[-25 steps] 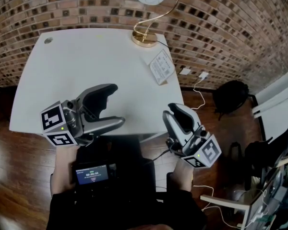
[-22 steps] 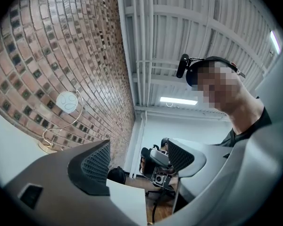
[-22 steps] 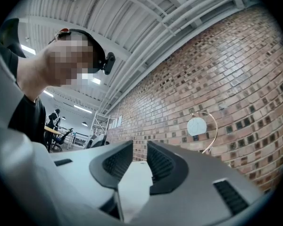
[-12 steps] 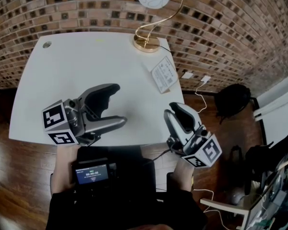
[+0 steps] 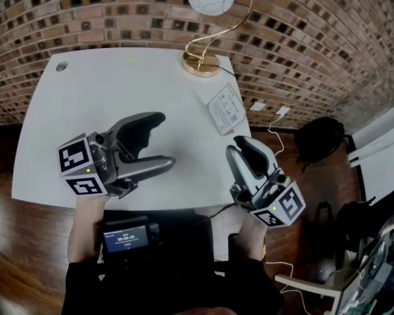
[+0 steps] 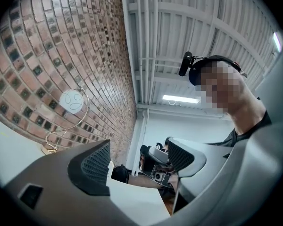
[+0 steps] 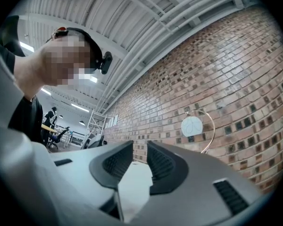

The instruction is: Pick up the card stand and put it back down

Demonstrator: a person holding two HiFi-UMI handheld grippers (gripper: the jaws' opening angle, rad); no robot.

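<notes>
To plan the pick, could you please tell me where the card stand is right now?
In the head view, the card stand is at the table's far right corner, by the brick wall, just beyond the printed sheet.

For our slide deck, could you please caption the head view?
Left tongs and right tongs hover open near the table edge; card stand untouched at the far side.

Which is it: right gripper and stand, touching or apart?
Apart: head view shows table between the right gripper and the stand at the far edge.
</notes>
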